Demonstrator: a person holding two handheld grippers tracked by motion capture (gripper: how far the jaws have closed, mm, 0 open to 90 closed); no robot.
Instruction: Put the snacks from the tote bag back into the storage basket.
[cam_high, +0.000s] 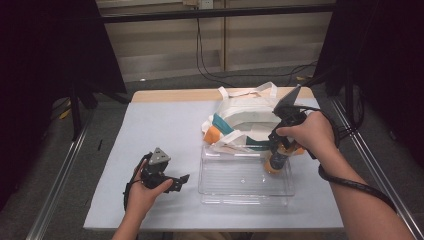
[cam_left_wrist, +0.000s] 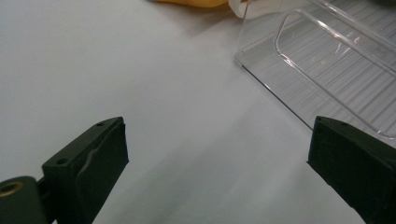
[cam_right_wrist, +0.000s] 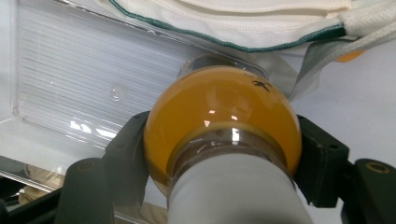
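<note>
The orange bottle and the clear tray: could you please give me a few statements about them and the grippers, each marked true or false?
1. The right gripper is shut on the orange bottle. True.
2. The left gripper holds a white bag. False: its jaws stand wide open on nothing, over the bare white table cover.
3. The bottle is held over the clear tray. True.
4. The white bag lies at the near edge of the table. False: it lies beyond the tray, toward the far side.
5. The tray is full of bottles. False: its floor looks bare.
</note>
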